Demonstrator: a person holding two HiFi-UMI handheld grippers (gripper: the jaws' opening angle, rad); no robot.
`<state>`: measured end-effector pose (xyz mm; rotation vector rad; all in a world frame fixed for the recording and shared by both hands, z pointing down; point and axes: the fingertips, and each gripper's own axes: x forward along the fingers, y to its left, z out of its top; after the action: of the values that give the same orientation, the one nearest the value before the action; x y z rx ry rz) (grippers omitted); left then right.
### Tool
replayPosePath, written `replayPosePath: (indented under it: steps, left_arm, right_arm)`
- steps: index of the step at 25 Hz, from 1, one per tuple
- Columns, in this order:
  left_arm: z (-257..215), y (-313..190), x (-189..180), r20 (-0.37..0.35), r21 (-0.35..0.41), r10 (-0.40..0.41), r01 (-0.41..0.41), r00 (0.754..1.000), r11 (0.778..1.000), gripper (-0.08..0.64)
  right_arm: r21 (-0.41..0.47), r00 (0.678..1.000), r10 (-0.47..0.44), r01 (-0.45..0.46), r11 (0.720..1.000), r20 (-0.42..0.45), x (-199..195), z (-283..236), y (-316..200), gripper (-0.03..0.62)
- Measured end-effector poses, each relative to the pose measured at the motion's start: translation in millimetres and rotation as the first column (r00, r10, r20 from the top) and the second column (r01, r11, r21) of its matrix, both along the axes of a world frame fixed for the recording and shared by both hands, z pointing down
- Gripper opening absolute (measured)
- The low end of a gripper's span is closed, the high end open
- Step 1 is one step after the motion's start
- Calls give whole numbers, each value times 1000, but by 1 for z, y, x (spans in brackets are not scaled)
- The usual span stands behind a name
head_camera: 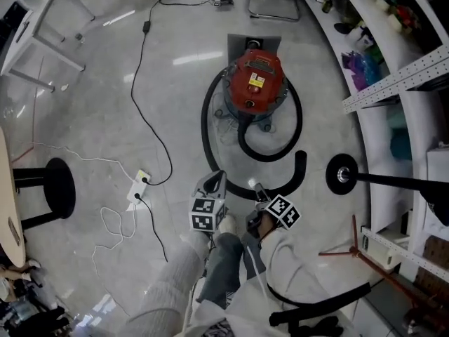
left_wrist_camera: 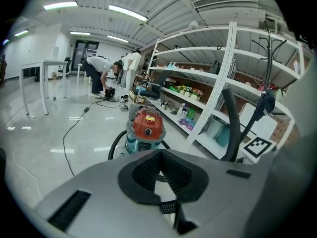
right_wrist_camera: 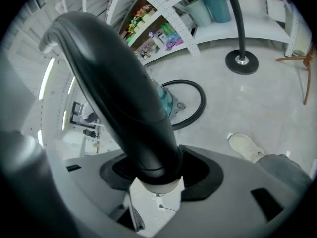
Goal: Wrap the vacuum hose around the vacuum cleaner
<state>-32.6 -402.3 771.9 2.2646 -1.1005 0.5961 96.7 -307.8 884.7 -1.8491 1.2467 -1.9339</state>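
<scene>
On the floor ahead, the hose (head_camera: pixel 267 159) loops around the red vacuum cleaner (head_camera: pixel 257 81); your right gripper (right_wrist_camera: pixel 156 168) is clamped on its black end, while your left gripper (left_wrist_camera: pixel 158 155) has its jaws together, empty.

Bright, even light from ceiling strips (left_wrist_camera: pixel 128 12); glare streaks on glossy floor (head_camera: pixel 193 59). Gripper views: heavy fisheye, dark corners, blurry fg.
</scene>
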Motion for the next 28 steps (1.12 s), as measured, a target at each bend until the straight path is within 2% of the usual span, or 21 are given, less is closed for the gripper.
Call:
replayPosePath:
  steps: [2, 8, 12, 14, 17, 18, 21, 23, 28]
  left_arm:
    - [4, -2, 31, -14, -22, 38, -38, 999, 999, 0]
    - [51, -5, 146, -107, -52, 97, -103, 990, 993, 0]
    - [114, -1, 228, -131, -39, 189, -195, 973, 980, 0]
    - [162, 5, 259, -158, -36, 259, -267, 953, 963, 0]
    - [246, 15, 293, -241, -17, 365, -380, 899, 925, 0]
    - [275, 15, 302, -264, 5, 374, -386, 889, 922, 0]
    - [356, -2, 327, -286, 83, 365, -357, 886, 930, 0]
    - [395, -7, 339, -278, 107, 374, -359, 885, 927, 0]
    - [433, 0, 376, -255, 111, 433, -419, 864, 901, 0]
  right_arm:
    - [-30, 1000, 24, -24, 999, -3, 31, 14, 4, 235]
    - [-110, 1000, -17, 14, 994, -25, 123, 58, 2, 235]
    - [-127, 999, -21, 16, 992, -38, 189, 127, -2, 235]
    - [-121, 998, -43, 37, 992, -41, 212, 178, -6, 235]
    - [-102, 995, -87, 81, 991, -51, 241, 271, -16, 235]
    - [-92, 993, -100, 94, 991, -59, 254, 302, -20, 235]
    - [-22, 994, -79, 77, 997, -82, 288, 377, -46, 234]
    - [4, 994, -52, 53, 999, -91, 301, 411, -54, 235]
    - [-46, 993, -28, 23, 999, -114, 321, 461, -56, 235]
